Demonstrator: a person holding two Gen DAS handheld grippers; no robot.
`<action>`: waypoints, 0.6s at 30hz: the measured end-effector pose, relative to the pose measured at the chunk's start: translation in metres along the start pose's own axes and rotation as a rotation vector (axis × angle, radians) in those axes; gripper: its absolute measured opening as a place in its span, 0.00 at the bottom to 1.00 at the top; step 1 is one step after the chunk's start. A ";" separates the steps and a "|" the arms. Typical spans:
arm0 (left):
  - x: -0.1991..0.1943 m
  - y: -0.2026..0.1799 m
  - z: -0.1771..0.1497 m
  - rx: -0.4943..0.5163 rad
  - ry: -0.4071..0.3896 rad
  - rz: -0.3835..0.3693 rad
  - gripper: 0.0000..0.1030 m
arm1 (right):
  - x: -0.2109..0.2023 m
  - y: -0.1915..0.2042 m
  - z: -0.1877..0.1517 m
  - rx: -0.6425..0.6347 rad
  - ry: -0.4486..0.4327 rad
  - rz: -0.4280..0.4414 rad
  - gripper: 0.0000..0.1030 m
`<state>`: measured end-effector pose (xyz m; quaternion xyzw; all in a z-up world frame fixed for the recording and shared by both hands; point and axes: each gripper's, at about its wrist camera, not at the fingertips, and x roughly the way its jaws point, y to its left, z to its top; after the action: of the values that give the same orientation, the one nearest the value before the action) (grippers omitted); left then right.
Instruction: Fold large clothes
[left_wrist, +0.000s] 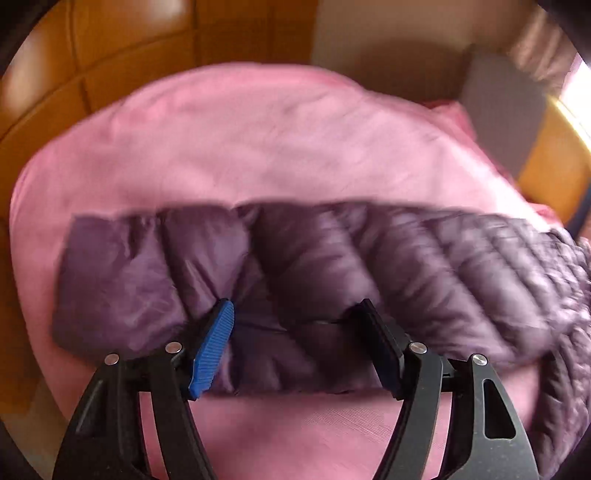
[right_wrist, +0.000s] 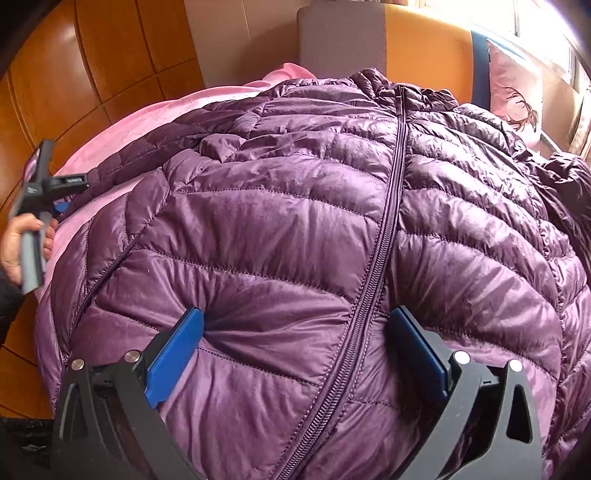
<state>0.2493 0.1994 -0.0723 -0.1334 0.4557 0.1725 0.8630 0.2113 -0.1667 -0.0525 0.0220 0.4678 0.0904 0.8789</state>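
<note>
Jacket (right_wrist: 314, 221) of shiny purple quilted cloth lies flat on a pink bedspread (left_wrist: 258, 140), zipper (right_wrist: 384, 229) running away from the right gripper (right_wrist: 295, 332) toward the collar. That gripper's blue pads spread wide and press into the puffy hem – nothing pinched. One sleeve (left_wrist: 295, 266) stretches sideways, the left gripper (left_wrist: 295, 317) wide over it.

The left gripper (left_wrist: 295, 314) points steeply downward, its jaws spread apart with nothing pinched between them; one blue ribbed pad faces inward on the left finger. The right gripper (right_wrist: 295, 326) also tilts steeply down, jaws at their widest, both blue-padded fingers (right_wrist: 173, 354) pressing into soft padding. In the right wrist view, the person's left hand (right_wrist: 18, 247) wraps the left gripper's handle.
</note>
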 end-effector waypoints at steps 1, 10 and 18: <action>0.006 0.002 -0.001 -0.004 -0.024 0.014 0.67 | 0.000 -0.002 0.000 0.001 -0.001 0.003 0.98; -0.007 0.007 0.011 -0.065 -0.051 0.066 0.68 | -0.022 -0.022 0.009 0.048 0.024 0.053 0.96; -0.093 -0.065 -0.032 0.101 -0.199 -0.182 0.73 | -0.109 -0.203 -0.020 0.640 -0.193 -0.016 0.86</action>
<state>0.2042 0.1116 -0.0072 -0.1126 0.3621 0.0826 0.9216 0.1629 -0.3865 0.0003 0.3017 0.3871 -0.0705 0.8684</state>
